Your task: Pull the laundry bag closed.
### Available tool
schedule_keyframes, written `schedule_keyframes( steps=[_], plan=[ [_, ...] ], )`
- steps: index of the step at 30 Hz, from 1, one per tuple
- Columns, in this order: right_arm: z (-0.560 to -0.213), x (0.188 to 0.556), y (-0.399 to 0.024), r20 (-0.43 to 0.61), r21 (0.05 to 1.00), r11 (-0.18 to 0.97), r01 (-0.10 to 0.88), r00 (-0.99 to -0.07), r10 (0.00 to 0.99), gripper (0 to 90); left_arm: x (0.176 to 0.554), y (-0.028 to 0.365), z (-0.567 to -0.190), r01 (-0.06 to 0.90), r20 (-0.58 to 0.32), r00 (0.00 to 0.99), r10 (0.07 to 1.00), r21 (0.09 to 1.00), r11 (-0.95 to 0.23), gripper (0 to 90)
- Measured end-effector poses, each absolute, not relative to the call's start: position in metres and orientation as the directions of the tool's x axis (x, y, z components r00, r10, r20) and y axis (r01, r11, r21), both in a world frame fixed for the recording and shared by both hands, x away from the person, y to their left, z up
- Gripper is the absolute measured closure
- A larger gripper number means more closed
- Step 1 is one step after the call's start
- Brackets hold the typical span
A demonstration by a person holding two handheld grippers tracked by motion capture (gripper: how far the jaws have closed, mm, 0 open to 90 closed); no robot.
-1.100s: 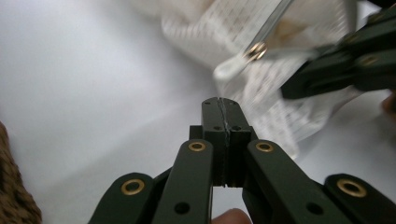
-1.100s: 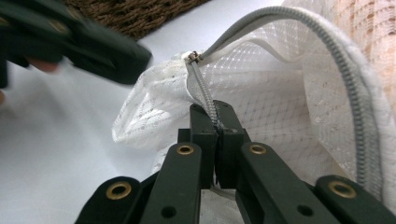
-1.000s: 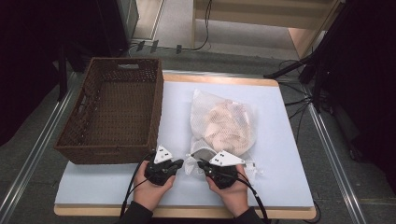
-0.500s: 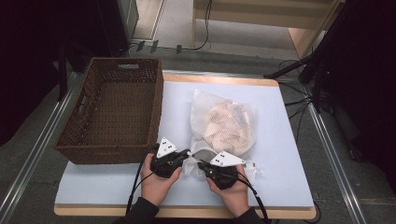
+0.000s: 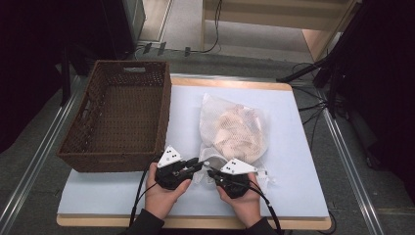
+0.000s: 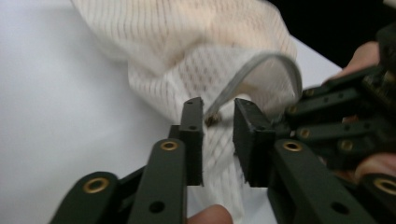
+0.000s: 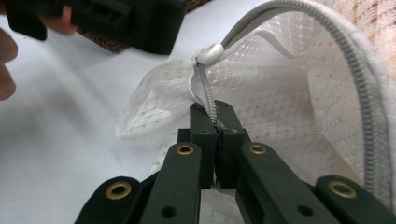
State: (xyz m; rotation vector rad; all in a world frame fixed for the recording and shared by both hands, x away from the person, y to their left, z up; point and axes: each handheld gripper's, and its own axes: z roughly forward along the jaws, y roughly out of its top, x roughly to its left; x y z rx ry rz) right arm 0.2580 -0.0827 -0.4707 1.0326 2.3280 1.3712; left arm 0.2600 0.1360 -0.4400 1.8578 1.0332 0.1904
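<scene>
A white mesh laundry bag point(image 5: 235, 129) with pale clothing inside lies on the white table mat, its zippered mouth toward me. My right gripper point(image 5: 211, 172) is shut on the bag's grey zipper tape point(image 7: 208, 95) just below the white slider point(image 7: 210, 52). My left gripper point(image 5: 195, 162) meets the bag's mouth from the left. In the left gripper view its jaws point(image 6: 218, 109) stand a little apart; they have just been opening. The small zipper pull point(image 6: 212, 120) and mesh sit in the gap, and the pads do not press on them.
A dark brown wicker basket point(image 5: 105, 163) stands at the left of the mat point(image 5: 293, 147), right behind my left hand. Cables and stand legs lie on the floor beyond the table's far and right edges.
My left gripper has edged slightly forward toward the bag's mouth. The right hand and the bag have stayed put.
</scene>
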Motion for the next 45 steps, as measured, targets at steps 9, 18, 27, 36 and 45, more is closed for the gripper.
schedule_keyframes(
  steps=[9, 18, 27, 36, 45],
  plan=[
    [-0.471, 0.258, -0.082, 0.133, 0.842, 0.307, 0.444, -0.722, 0.679, 88.9, 0.273, 0.133, -0.458, 0.676, -0.387, 0.585, 0.713, 0.718, -0.164, 68.8],
    [-0.466, 0.257, -0.087, 0.165, 0.830, 0.310, 0.464, -0.735, 0.658, 72.6, 0.271, 0.131, -0.457, 0.635, -0.341, 0.613, 0.713, 0.749, -0.189, 88.9],
    [-0.449, 0.256, -0.091, 0.241, 0.849, 0.222, 0.480, -0.725, 0.645, 68.3, 0.261, 0.127, -0.453, 0.550, -0.214, 0.642, 0.737, 0.797, -0.248, 89.2],
    [-0.447, 0.263, -0.094, 0.311, 0.840, 0.135, 0.525, -0.671, 0.674, 78.4, 0.250, 0.117, -0.452, 0.476, -0.087, 0.665, 0.742, 0.814, -0.332, 89.5],
    [-0.451, 0.263, -0.090, 0.289, 0.838, 0.178, 0.516, -0.696, 0.657, 86.8, 0.248, 0.119, -0.450, 0.472, -0.078, 0.650, 0.756, 0.820, -0.322, 89.7]
  ],
)
